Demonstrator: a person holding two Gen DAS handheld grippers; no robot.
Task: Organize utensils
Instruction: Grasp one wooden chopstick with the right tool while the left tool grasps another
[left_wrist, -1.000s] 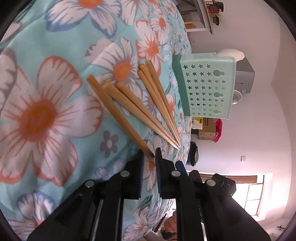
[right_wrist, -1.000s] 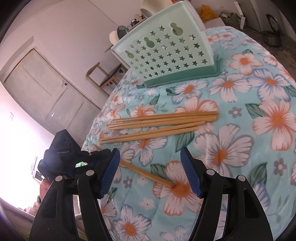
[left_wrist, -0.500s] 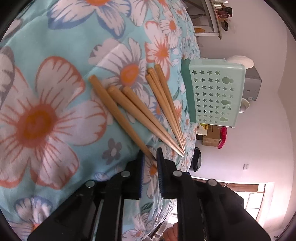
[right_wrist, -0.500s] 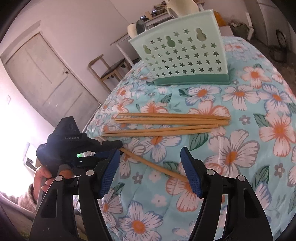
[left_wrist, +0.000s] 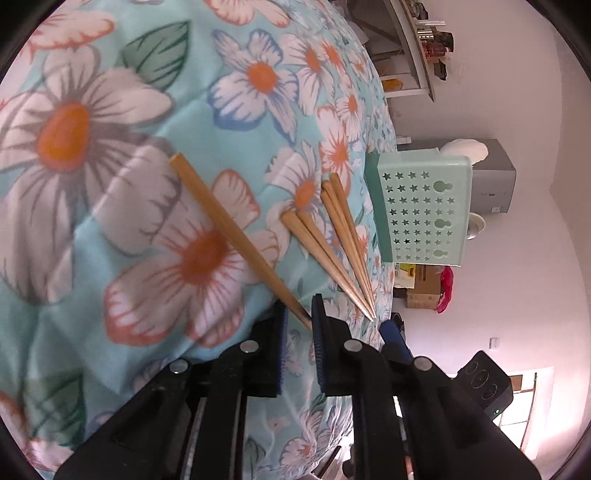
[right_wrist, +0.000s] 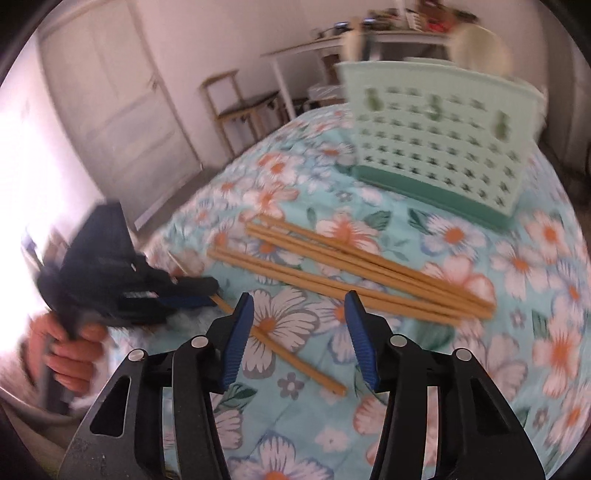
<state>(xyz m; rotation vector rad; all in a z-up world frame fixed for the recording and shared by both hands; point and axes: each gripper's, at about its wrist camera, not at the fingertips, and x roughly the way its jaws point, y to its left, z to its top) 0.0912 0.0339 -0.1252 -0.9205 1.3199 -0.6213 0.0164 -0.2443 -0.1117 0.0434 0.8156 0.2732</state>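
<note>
On floral cloth, left gripper pinching chopstick

The left hand-held gripper, black with blue pads, is pinched nearly closed on the thin tip of a single wooden chopstick. The right hand-held gripper has just been narrowing, its jaws apart and gripping nothing. A hand grips the left handle.

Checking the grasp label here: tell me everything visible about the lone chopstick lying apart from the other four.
The lone chopstick is plain light wood, tapering from a squared butt to a thin tip. It lies slanted on the floral cloth, apart from the bundle. The left gripper is shut on its thin tip; its butt rests on the cloth.
</note>
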